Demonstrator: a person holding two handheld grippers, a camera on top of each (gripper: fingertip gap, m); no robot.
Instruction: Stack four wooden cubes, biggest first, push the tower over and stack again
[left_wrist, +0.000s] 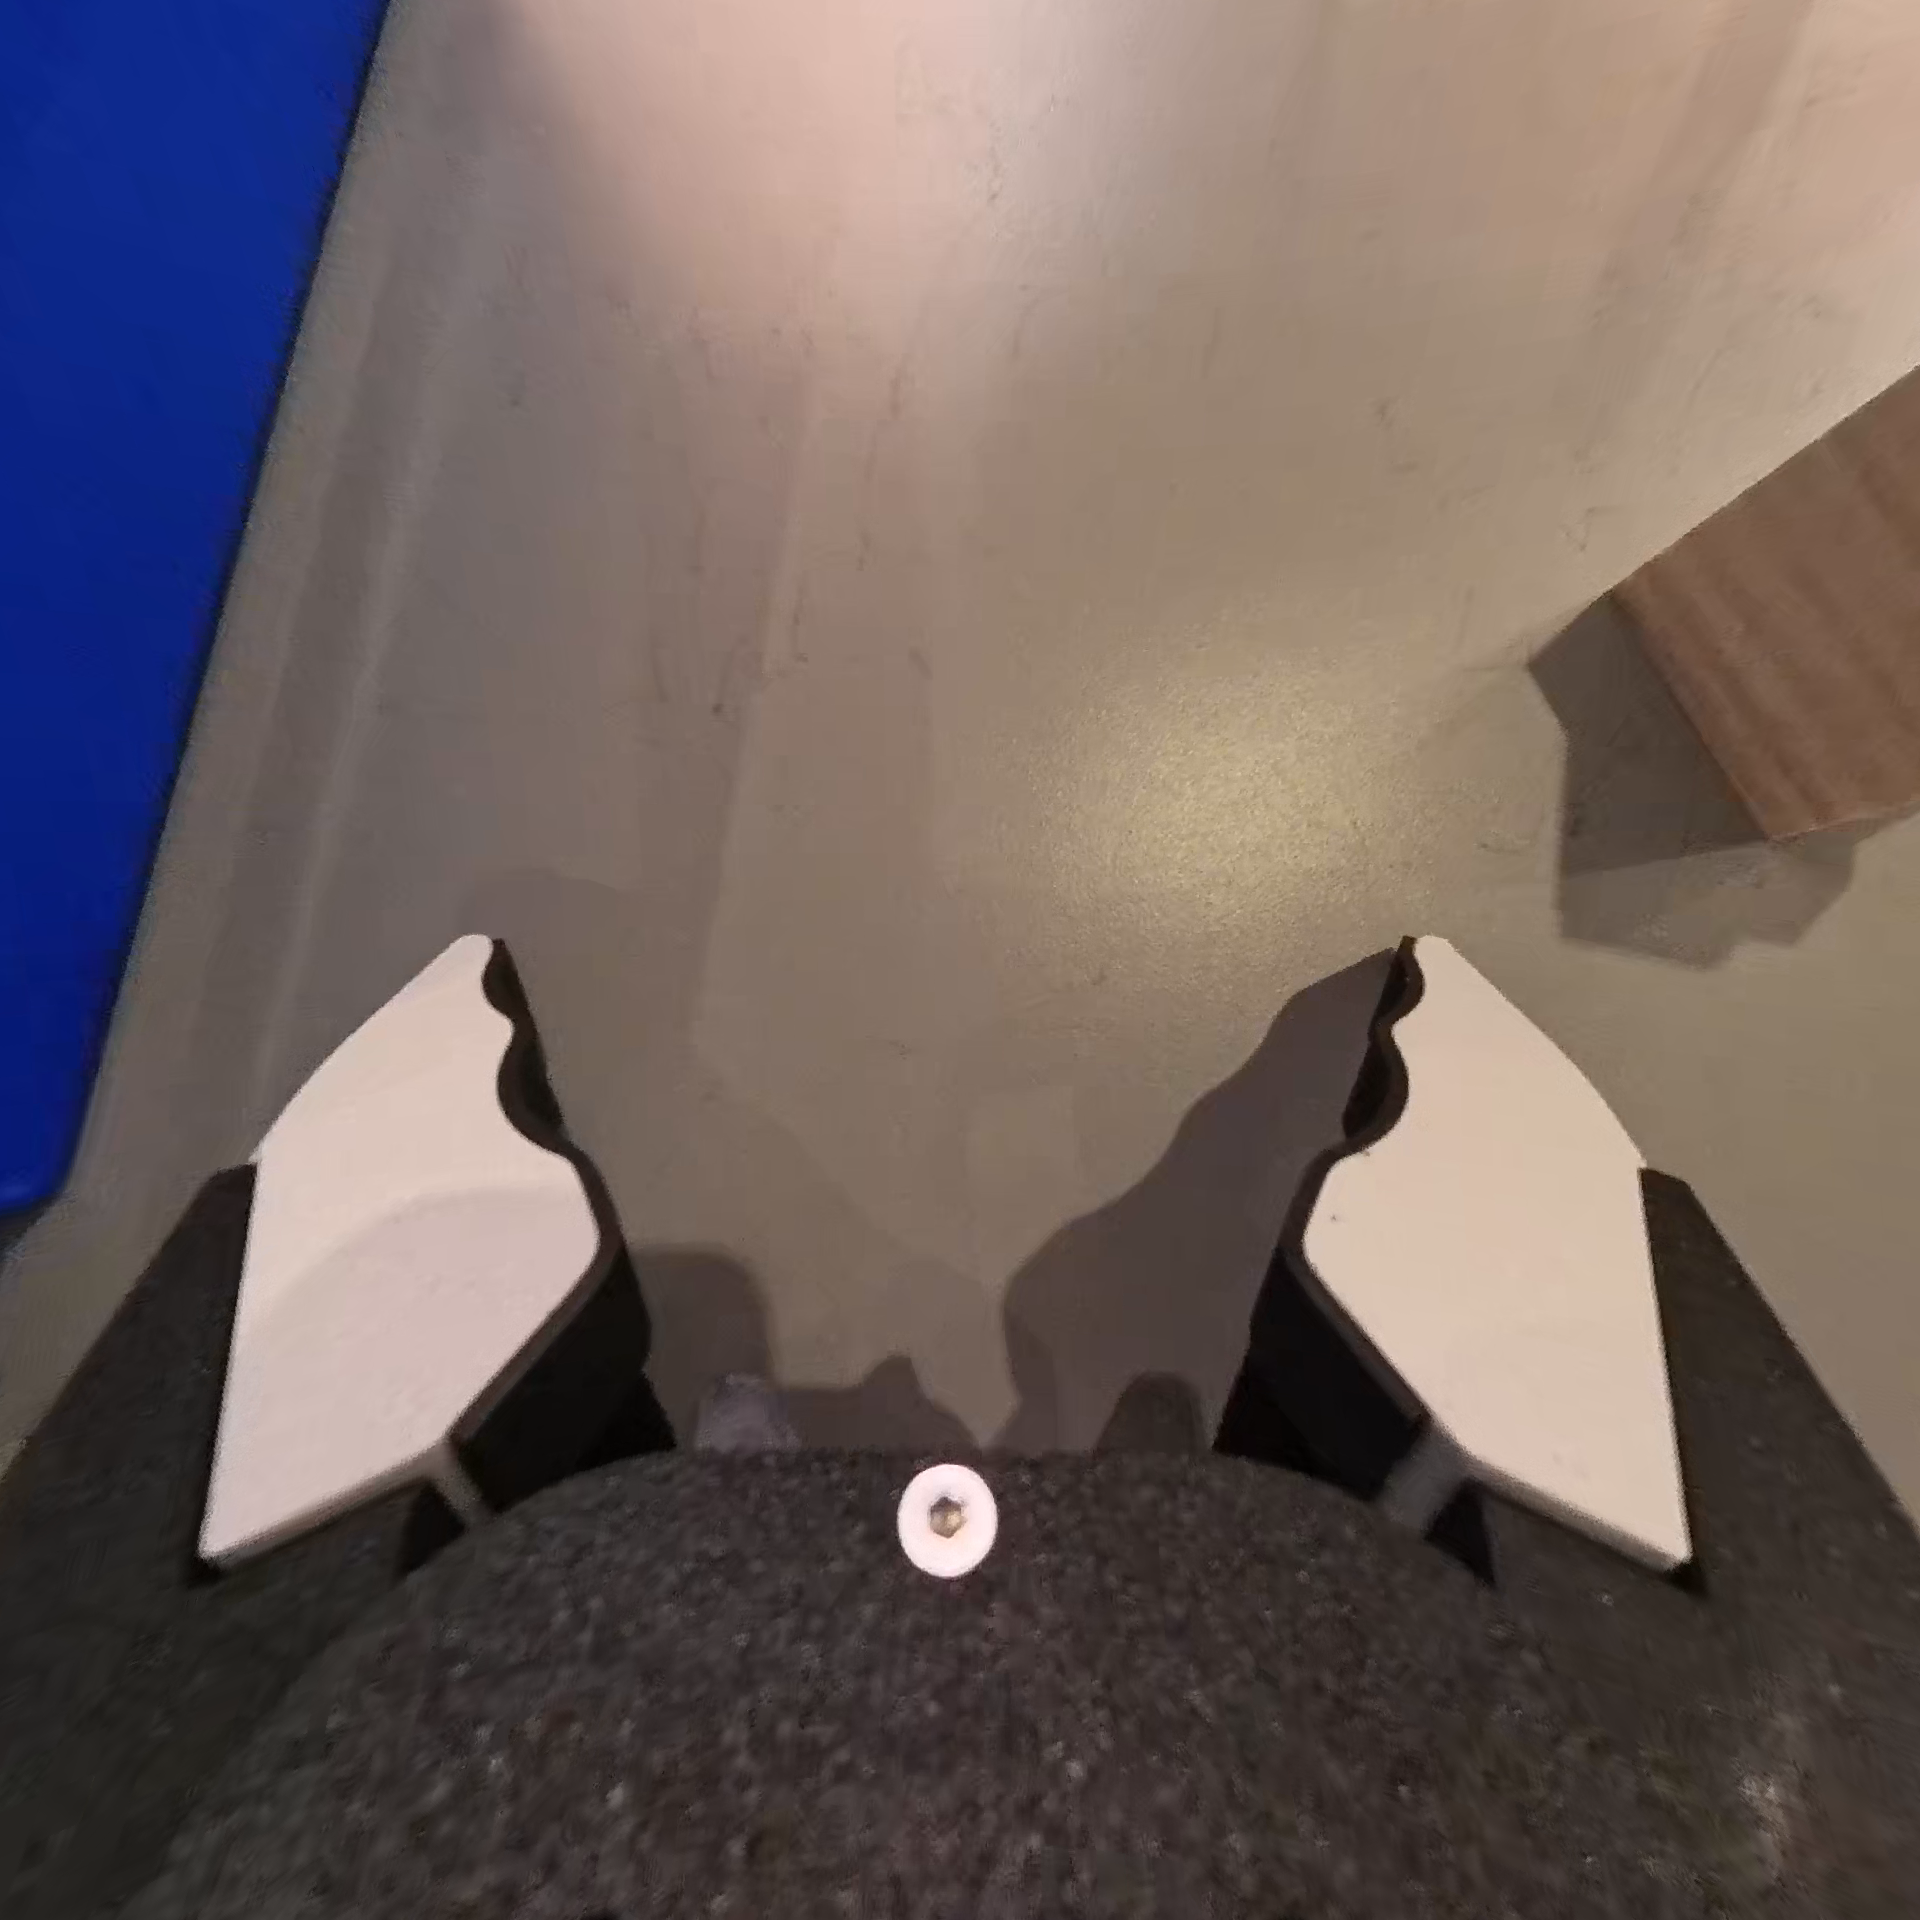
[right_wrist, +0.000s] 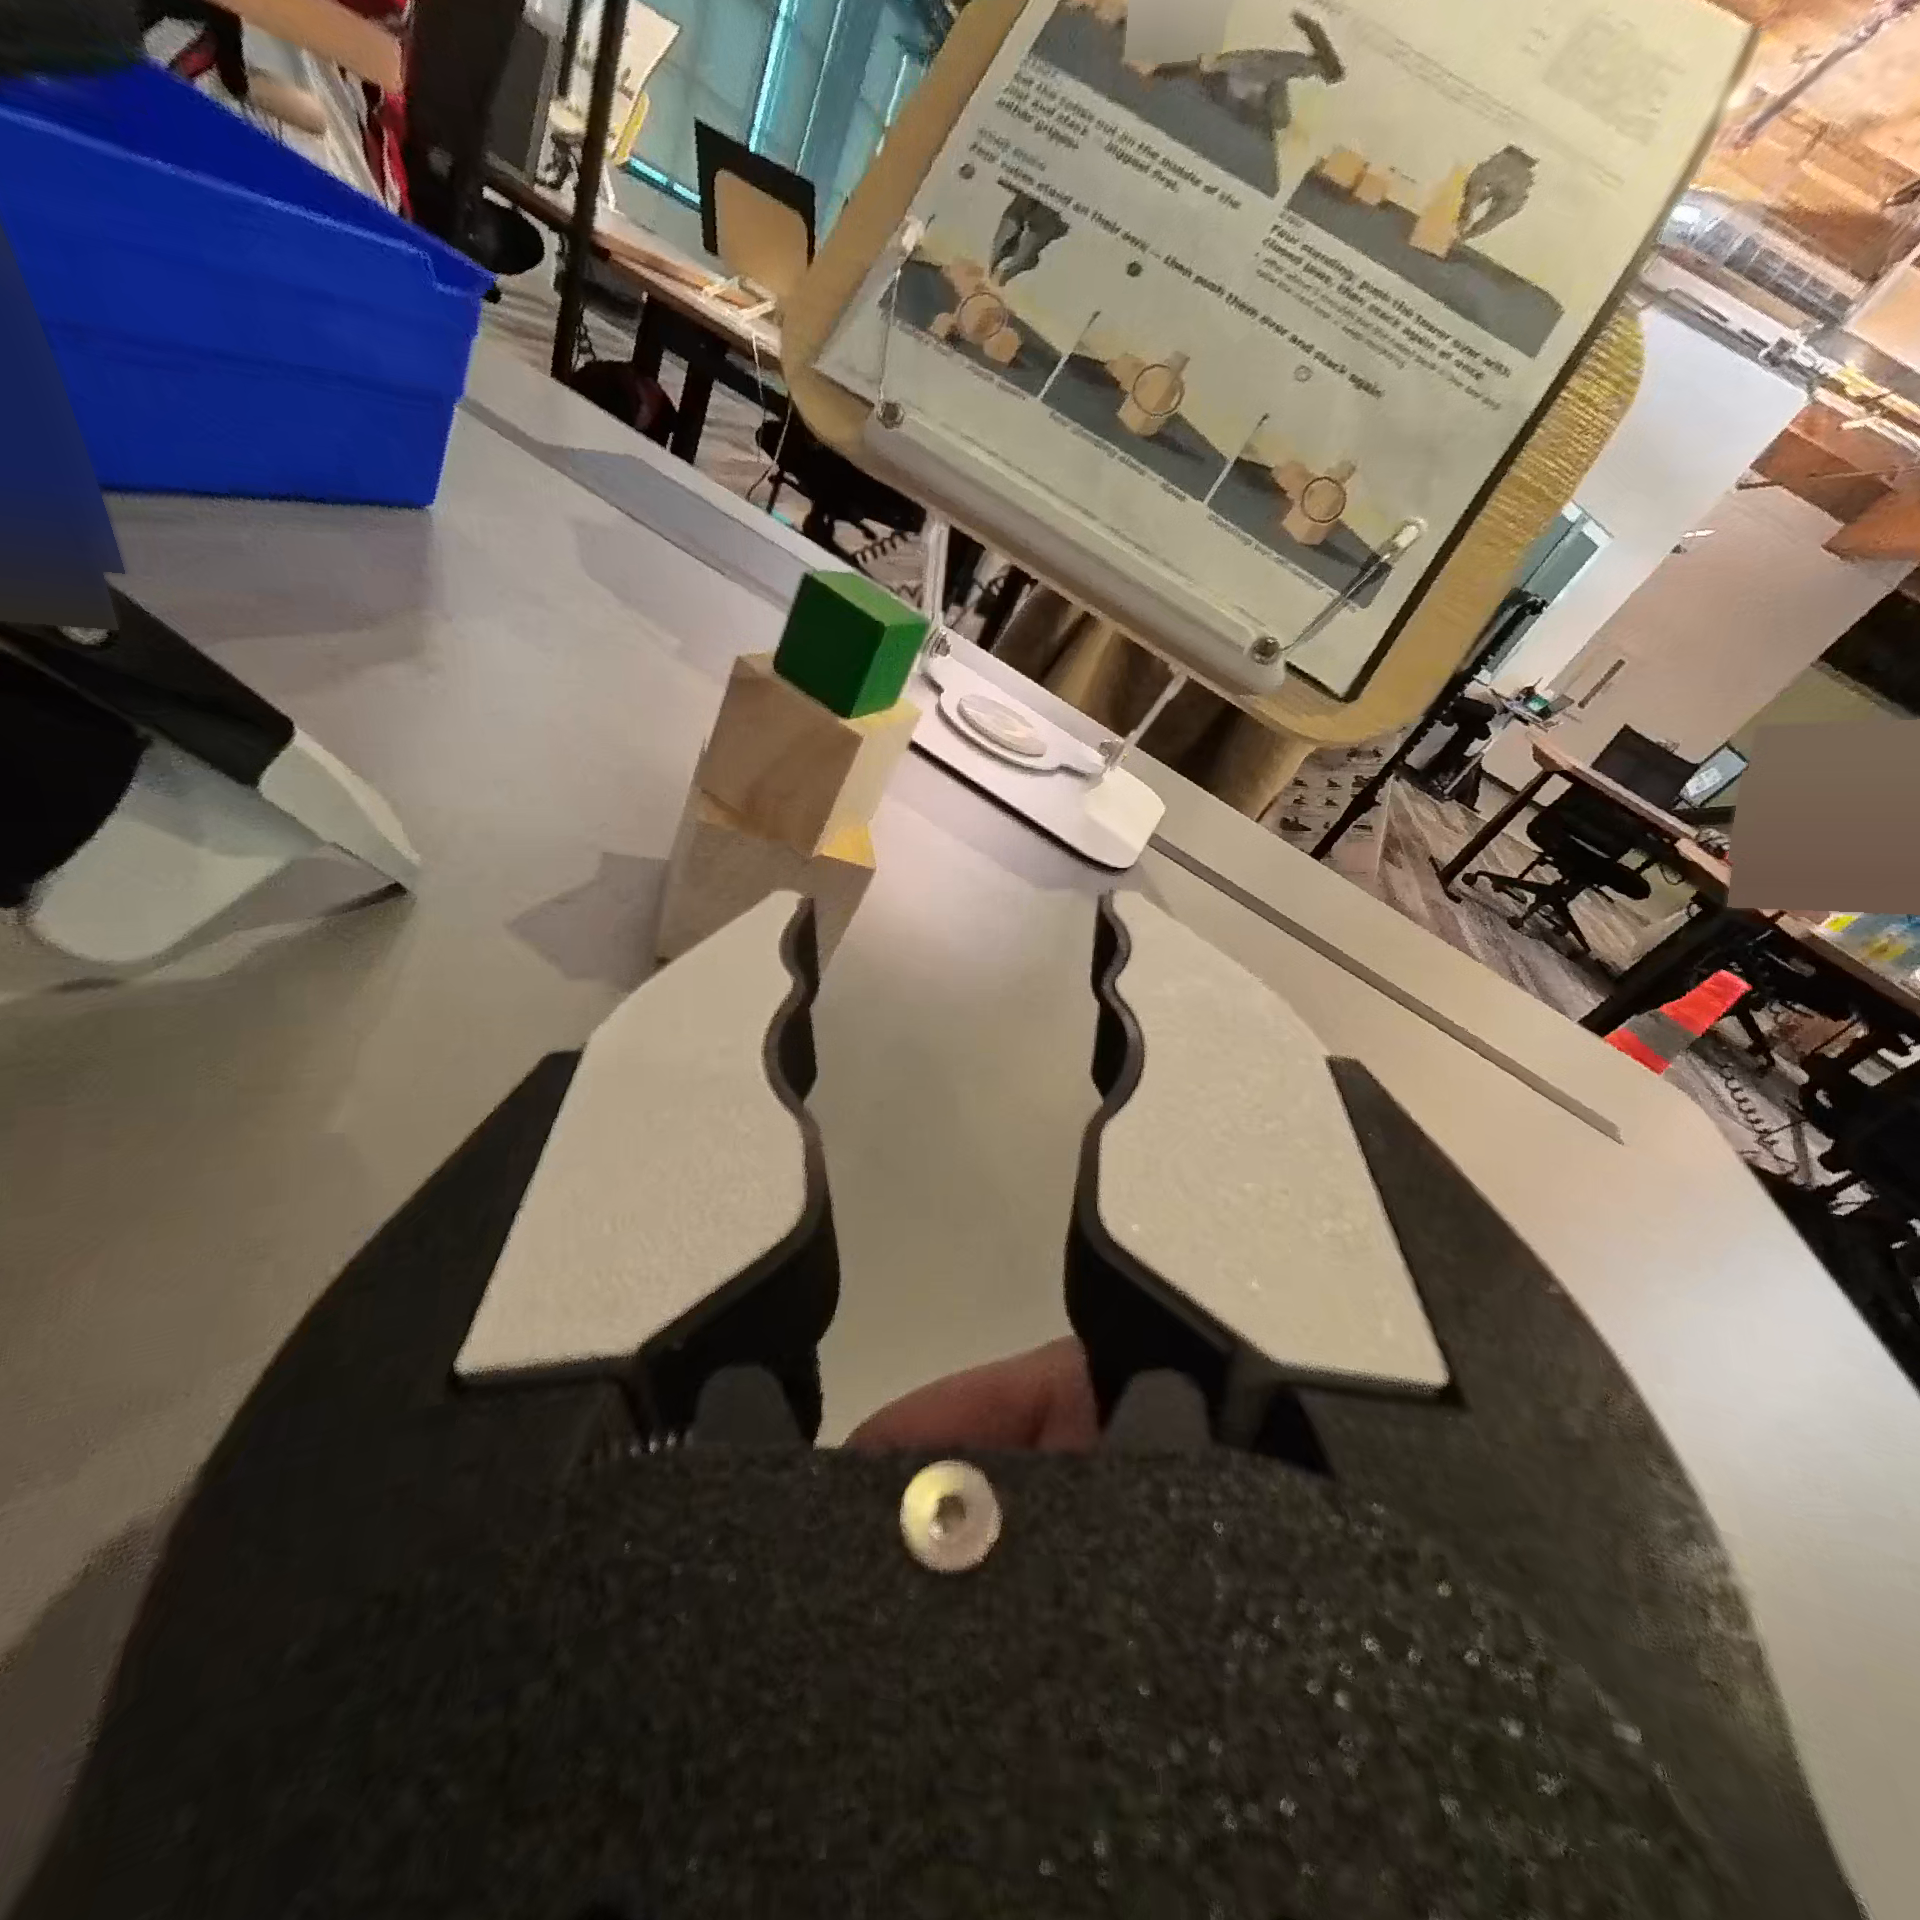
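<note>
In the right wrist view a tower stands on the grey table (right_wrist: 468, 727): a large pale wooden cube (right_wrist: 727, 883) at the bottom, a smaller wooden cube (right_wrist: 800, 764) turned on it, and a small green cube (right_wrist: 852, 644) on top. My right gripper (right_wrist: 951, 925) is open and empty, just in front and right of the tower. My left gripper (left_wrist: 951, 951) is open and empty, pointing down at bare table (left_wrist: 935, 520). A wooden cube (left_wrist: 1787, 665) shows at its right edge. The left gripper also shows in the right wrist view (right_wrist: 208, 810), left of the tower.
A blue bin (right_wrist: 239, 343) stands at the back left of the table; it also shows in the left wrist view (left_wrist: 135, 520). A picture sheet on a stand (right_wrist: 1195, 312) stands behind the tower, near the table's far edge. Desks and chairs lie beyond. The wooden cube (left_wrist: 1787, 665) lies around 7 cm away from my left fingertips.
</note>
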